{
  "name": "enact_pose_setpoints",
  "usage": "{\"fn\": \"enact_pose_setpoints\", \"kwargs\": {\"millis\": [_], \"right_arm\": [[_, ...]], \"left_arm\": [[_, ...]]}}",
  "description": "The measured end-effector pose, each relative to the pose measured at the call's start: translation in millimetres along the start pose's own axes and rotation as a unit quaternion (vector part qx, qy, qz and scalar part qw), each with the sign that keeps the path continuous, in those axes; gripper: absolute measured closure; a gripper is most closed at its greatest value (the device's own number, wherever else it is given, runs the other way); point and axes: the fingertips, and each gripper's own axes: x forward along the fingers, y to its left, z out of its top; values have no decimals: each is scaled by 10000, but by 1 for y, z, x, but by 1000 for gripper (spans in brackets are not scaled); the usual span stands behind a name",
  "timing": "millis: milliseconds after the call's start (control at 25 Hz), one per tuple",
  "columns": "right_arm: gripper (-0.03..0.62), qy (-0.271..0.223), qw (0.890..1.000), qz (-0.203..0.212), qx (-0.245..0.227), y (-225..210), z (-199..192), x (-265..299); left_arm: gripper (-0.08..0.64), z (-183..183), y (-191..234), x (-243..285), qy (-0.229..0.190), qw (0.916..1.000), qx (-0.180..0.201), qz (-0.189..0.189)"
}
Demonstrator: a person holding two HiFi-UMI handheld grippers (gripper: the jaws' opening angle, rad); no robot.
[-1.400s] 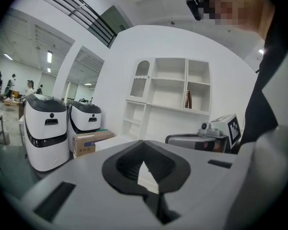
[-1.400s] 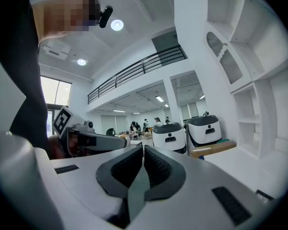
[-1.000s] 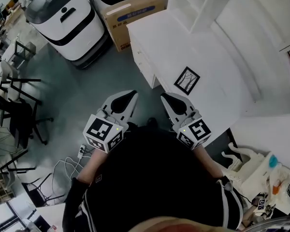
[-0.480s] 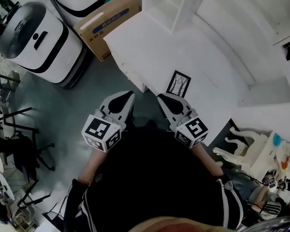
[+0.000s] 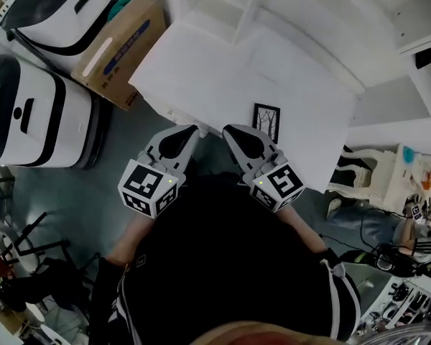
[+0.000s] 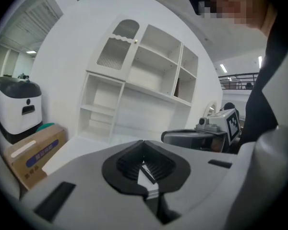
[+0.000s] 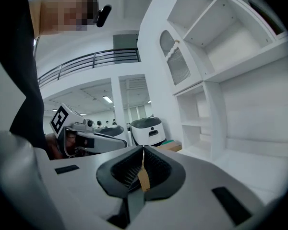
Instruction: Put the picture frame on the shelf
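The picture frame (image 5: 266, 123), black-edged w/ a bare-tree print, lies flat on the white counter (image 5: 223, 77). It's close to the counter's near edge, approx. mid-length, w/ nothing touching it. The shelf (image 5: 214, 7), white w/ open compartments, stands along the counter's far edge, well apart from the frame. The right gripper (image 5: 230, 130) hangs just off the near edge, its tips beside the frame's left side but not on it. In the right gripper view its jaws are pressed together w/ nothing btw them. The left gripper (image 5: 192, 130) is just beside it, further left along the same edge. Its jaws are also together & empty in the left gripper view. Both grippers point toward the counter, marker cubes toward the person (image 5: 230, 264), whose dark top fills the bottom of the head view. Off the counter's left corner a cardboard box (image 5: 118, 49) sits on the floor (image 5: 108, 171). Two white machines (image 5: 29, 121) w/ dark tops stand beside the box.
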Motion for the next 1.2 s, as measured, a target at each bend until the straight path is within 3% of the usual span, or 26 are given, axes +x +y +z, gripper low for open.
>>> {"fn": "enact_pose_setpoints", "kwargs": {"millis": [120,320,480,600,800,1200], "right_arm": [[571,-4,9977,-623,255,-1,6,-42],[571,-17,9853,-1617,559,-44,-3,-73],[571,-173,9657,-2510,635,-97,3,-114],[571,-150,9528,-2953,684,-126,0,-149],[571,79,9453,-3123,940,-152,-28,-174],[571,450,9452,-2903,1426,-179,-69,-162]], "left_arm": [[552,1,-36,-2,358,9980,137,-507],[553,0,-46,35,610,9914,166,-1148],[552,4,-58,68,776,9852,325,-1493],[552,6,-66,91,818,9831,368,-1597],[552,2,-77,129,903,9830,251,-1578],[552,-45,-88,187,1635,9701,113,-1791]]}}
